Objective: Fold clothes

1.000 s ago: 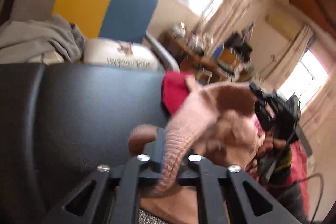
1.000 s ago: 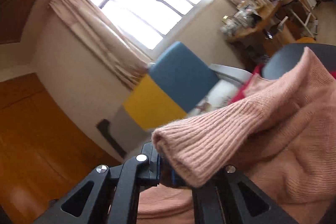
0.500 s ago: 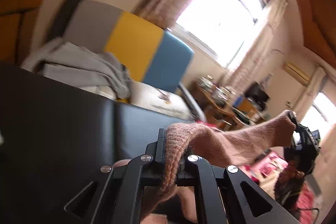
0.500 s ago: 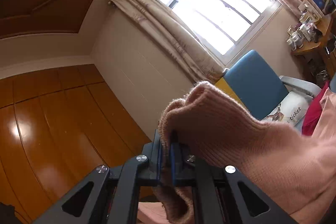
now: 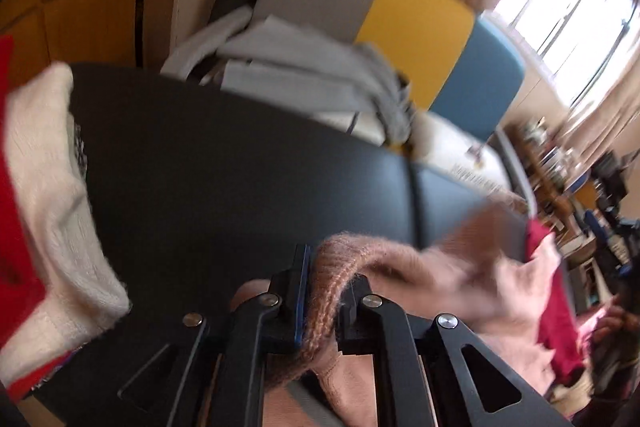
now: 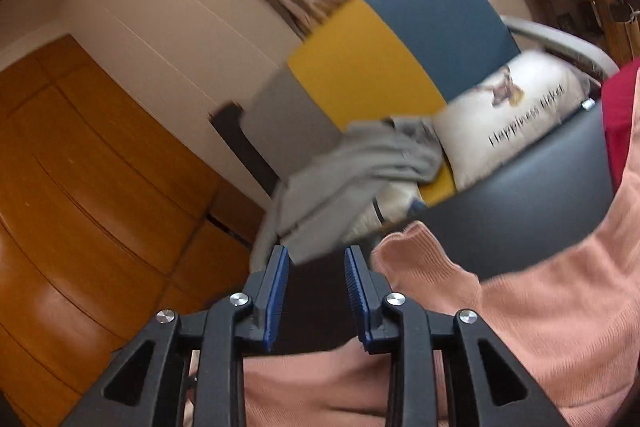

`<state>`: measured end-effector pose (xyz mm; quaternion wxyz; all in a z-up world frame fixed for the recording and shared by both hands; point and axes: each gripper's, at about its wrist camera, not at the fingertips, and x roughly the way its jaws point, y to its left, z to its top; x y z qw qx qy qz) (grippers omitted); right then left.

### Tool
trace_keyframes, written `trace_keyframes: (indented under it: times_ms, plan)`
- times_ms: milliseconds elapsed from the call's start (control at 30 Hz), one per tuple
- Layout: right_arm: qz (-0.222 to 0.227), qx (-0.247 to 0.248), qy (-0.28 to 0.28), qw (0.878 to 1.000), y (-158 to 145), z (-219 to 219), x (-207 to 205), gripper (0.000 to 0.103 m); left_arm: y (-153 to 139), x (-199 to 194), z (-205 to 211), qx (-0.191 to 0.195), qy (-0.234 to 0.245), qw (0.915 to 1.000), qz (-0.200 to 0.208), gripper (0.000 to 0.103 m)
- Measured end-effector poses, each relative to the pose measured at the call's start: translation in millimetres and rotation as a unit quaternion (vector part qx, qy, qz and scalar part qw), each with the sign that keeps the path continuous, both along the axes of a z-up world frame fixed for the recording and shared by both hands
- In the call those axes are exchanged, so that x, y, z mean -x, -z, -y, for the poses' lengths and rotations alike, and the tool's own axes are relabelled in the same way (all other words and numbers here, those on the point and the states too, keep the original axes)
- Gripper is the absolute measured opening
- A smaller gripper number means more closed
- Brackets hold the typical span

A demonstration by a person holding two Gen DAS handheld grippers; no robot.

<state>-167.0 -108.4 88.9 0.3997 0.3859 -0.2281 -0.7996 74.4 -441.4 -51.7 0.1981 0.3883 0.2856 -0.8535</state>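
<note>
Two views record the moment. Left wrist view: the left hand-held gripper [image 5: 325, 281], at the lower centre of the frame, is clenched on a ribbed edge of the pink knit sweater [image 5: 460, 267], whose fabric bunches between the black fingers and trails, blurred, toward the lower right. Beneath it spreads the dark surface [image 5: 240, 179], which fills the middle of the frame. A cream knit garment [image 5: 44, 195] with red trim lies on the surface at the left edge. Beyond the surface, in the upper half, a grey garment [image 5: 304, 75] is heaped on a sofa with grey, yellow and blue back panels [image 5: 416, 31], beside a white printed cushion [image 5: 460, 159]. A red garment [image 5: 552, 303] shows at the right, touching the sweater. A window [image 5: 560, 15] glows at the upper right.

Right wrist view: the right hand-held gripper [image 6: 317, 295] sits at the lower centre, released, its blue-padded jaws standing apart with nothing between them. The pink knit sweater [image 6: 540, 307] lies across the lower right of the frame, one ribbed cuff just right of the right finger, more fabric running under the gripper. Behind are the dark surface [image 6: 520, 203], the grey garment [image 6: 352, 171], the white printed cushion [image 6: 516, 115], the sofa [image 6: 380, 63] and, at the left, wooden panelling [image 6: 80, 207].
</note>
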Motion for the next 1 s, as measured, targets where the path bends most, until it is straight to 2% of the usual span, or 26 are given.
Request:
trace_keyframes:
  times_ms: [67, 133, 167, 200, 267, 400, 433, 500, 567, 633, 733, 833, 900, 967, 1000]
  plan:
    - [-0.012, -0.032, -0.020, 0.999, 11.9, 3.2, -8.2, 0.030, 12.6, -8.1, 0.3, -0.004, -0.006, 1.0000, 0.005, 0.016]
    - [-0.031, -0.075, -0.036, 0.996, 25.1, -0.7, -19.0, 0.030, 23.2, -27.3, -0.8, -0.012, -0.019, 0.9998, 0.000, 0.027]
    - [-0.042, -0.107, -0.041, 0.992, 33.9, -5.9, -25.3, 0.030, 28.5, -36.9, -1.4, -0.016, -0.025, 0.9996, -0.002, 0.037]
    - [-0.053, -0.150, -0.044, 0.986, 46.0, -16.9, -38.0, 0.030, 32.9, -47.2, -3.0, -0.013, -0.032, 0.9994, -0.004, 0.046]
    - [-0.055, -0.214, -0.038, 0.974, 72.8, -49.8, -61.9, 0.030, 35.7, -71.0, -13.8, 0.010, -0.044, 0.9990, -0.003, 0.056]
    - [-0.046, -0.343, 0.009, 0.938, 120.4, -112.2, -82.8, 0.030, 35.7, -111.6, -45.5, 0.043, -0.052, 0.9977, -0.010, 0.060]
    - [-0.035, -0.355, 0.019, 0.934, 130.2, -126.2, -85.7, 0.030, 37.4, -116.5, -55.3, 0.046, -0.043, 0.9980, -0.012, 0.060]
    - [-0.009, -0.368, 0.039, 0.929, 147.9, -152.3, -92.0, 0.031, 49.6, -112.6, -81.4, 0.021, -0.005, 0.9997, -0.009, 0.063]
    - [0.014, -0.355, 0.047, 0.934, 165.8, -172.5, -104.6, 0.031, 65.2, -103.5, -110.1, -0.017, 0.041, 0.9990, -0.003, 0.063]
    - [-0.008, -0.330, 0.057, 0.942, 166.3, -179.9, -121.4, 0.033, 80.8, -94.4, -138.7, -0.055, 0.086, 0.9948, 0.003, 0.063]
    - [-0.015, -0.304, 0.066, 0.950, 170.4, -181.5, -138.5, 0.044, 101.7, -80.7, -178.4, -0.107, 0.145, 0.9836, 0.009, 0.062]
    - [-0.022, -0.303, 0.074, 0.950, 169.6, -175.8, -148.3, 0.050, 100.4, -62.6, -200.6, -0.102, 0.154, 0.9828, 0.000, 0.072]
    - [-0.022, -0.303, 0.066, 0.950, 168.3, -168.9, -152.7, 0.058, 99.7, -52.4, -207.7, -0.106, 0.153, 0.9825, -0.004, 0.089]
    - [-0.025, -0.313, 0.060, 0.948, 167.8, -160.6, -155.7, 0.061, 99.6, -41.4, -211.3, -0.106, 0.144, 0.9839, -0.007, 0.093]
    - [-0.025, -0.317, 0.059, 0.946, 167.0, -158.0, -158.2, 0.063, 100.4, -35.6, -213.2, -0.098, 0.141, 0.9851, -0.007, 0.092]
